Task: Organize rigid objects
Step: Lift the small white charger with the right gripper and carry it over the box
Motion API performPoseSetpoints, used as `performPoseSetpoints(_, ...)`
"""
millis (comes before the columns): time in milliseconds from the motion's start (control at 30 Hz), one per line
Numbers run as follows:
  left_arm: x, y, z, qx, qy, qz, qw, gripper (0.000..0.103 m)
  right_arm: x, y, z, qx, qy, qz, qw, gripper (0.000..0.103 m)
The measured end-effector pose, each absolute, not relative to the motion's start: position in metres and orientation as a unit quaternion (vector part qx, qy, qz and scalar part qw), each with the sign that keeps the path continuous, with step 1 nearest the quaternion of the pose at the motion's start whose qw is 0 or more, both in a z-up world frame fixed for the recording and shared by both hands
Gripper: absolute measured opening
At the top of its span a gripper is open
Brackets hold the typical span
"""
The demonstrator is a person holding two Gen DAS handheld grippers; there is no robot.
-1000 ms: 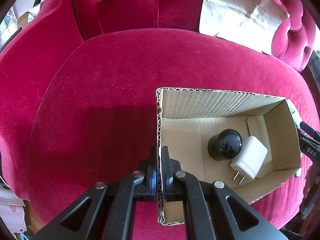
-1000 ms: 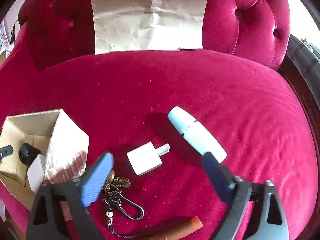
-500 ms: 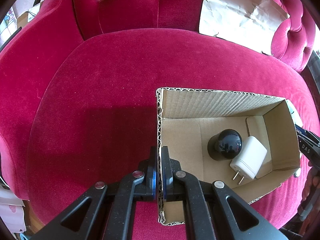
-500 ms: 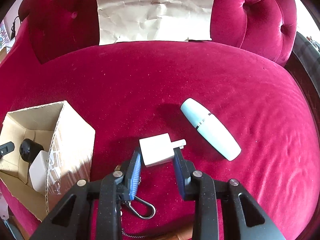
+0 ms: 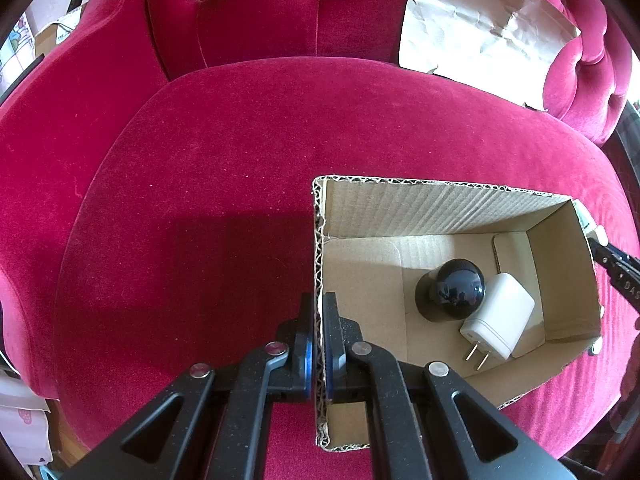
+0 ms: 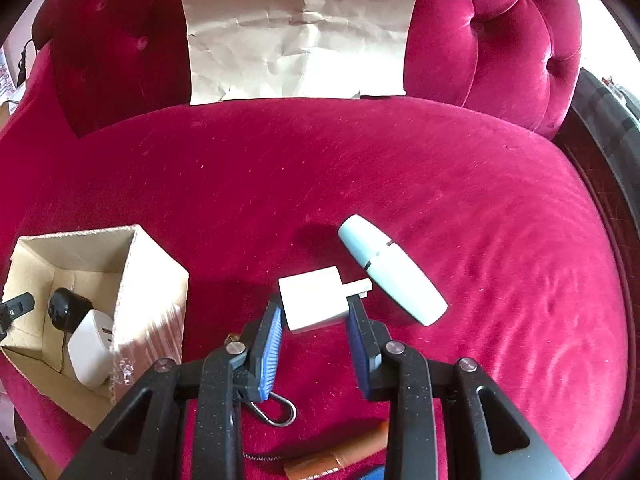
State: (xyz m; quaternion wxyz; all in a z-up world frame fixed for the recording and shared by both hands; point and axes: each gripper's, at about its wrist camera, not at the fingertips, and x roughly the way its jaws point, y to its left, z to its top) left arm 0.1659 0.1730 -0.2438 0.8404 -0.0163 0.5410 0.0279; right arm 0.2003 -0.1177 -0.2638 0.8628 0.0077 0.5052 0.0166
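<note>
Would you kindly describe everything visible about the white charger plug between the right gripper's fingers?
The white charger plug is a small, smooth, plastic-looking cube with rounded edges and a short white stub on its right side, pointing toward the pale blue capsule-shaped object. It sits tilted between the blue-padded fingers of the right gripper, which are closed on its two sides. Whether it has left the red velvet cushion is unclear.
</note>
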Motion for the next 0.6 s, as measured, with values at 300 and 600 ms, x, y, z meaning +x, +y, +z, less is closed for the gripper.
performPoseSetpoints(300,0.166,0.173,-0.243,-0.017,0.541,0.027,0.841,0.004,0.199,-0.123,-0.236,0.016,0.505,-0.008,0.863,0.032)
performPoseSetpoints(600,0.167,0.172,-0.243,-0.018,0.541,0.027,0.841,0.004,0.199,-0.116,-0.215,0.015,0.498,-0.013,0.867,0.032)
